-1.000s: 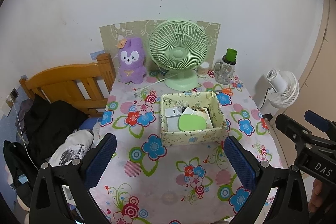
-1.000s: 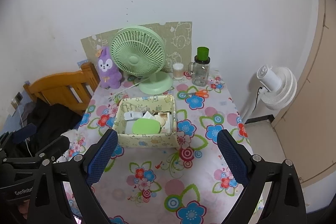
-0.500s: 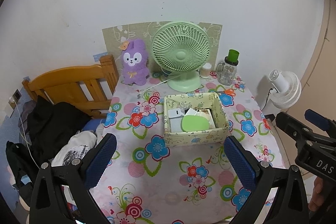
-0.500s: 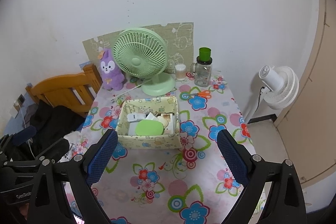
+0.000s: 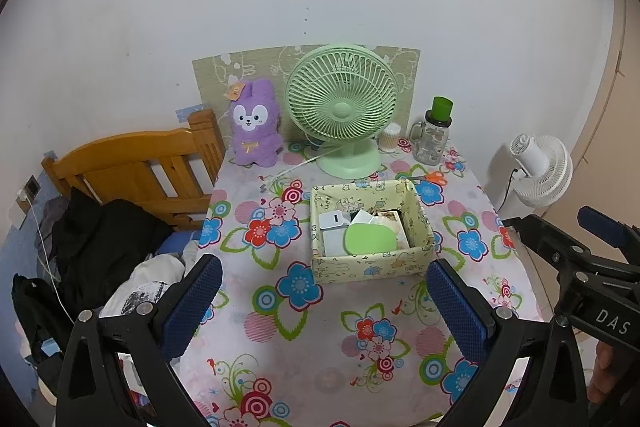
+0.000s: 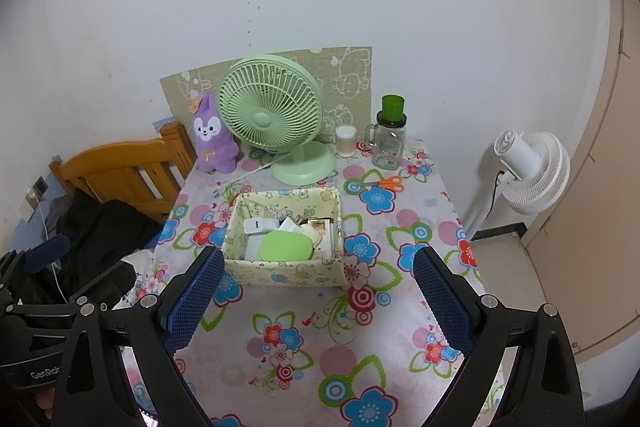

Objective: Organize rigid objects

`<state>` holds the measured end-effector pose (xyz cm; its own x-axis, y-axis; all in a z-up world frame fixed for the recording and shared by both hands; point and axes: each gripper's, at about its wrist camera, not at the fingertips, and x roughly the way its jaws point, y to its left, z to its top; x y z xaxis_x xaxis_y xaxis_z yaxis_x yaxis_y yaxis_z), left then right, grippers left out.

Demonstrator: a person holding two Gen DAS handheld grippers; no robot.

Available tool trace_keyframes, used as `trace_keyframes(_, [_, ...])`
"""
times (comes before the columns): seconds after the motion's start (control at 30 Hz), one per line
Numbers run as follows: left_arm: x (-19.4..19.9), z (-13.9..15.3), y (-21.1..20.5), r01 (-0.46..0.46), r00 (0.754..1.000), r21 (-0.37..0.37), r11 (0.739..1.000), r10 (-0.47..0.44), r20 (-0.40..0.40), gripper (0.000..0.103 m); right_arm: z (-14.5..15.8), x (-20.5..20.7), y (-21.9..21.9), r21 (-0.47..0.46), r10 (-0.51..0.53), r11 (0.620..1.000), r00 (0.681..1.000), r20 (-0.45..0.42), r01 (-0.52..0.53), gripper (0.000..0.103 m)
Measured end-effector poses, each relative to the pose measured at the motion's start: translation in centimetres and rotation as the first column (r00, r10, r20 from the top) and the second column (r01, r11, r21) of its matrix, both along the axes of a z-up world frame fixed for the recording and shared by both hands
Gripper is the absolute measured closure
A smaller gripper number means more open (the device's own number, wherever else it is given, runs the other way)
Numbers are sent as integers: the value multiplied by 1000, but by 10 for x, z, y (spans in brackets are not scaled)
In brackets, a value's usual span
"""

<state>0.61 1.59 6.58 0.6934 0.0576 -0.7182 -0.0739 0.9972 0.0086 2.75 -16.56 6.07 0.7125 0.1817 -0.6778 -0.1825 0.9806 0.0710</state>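
Left wrist view: our left gripper point(image 5: 324, 301) spread wide, nothing held, hanging over floral tablecloth point(image 5: 320, 347). Right gripper point(image 6: 316, 291) same deal, wide and empty. Storage box point(image 5: 370, 269) mid-table, green case point(image 5: 370, 239) and white charger point(image 5: 332, 221) inside. Behind: green fan point(image 5: 340, 107), purple plush point(image 5: 254, 123), jar point(image 5: 432, 137), scissors point(image 5: 430, 178). Wooden bed frame point(image 5: 132, 167) off table's left, white fan point(image 5: 540, 167) off right.

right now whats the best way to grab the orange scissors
The scissors lie flat on the tablecloth, behind the box and in front of the glass jar. Probably best to come straight down with the open right gripper, fingers across the narrow part where the metal blades meet the orange handles; the loops are wider and flatter.
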Motion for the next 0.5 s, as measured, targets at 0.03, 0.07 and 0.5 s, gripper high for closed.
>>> trace_keyframes(0.03, [0,0,1,0,1000,-2,1000,0,-1,0,0,0,1,-2,2,1000,1000,1,-2,6])
trace_keyframes(0.07, [0,0,0,-1,1000,0,1000,1,-1,0,0,0,1,-2,2,1000,1000,1,-2,6])
trace_keyframes(0.5, [1,1,0,3,1000,6,1000,-3,-2,0,0,2,1,-2,-3,1000,1000,4,3,6])
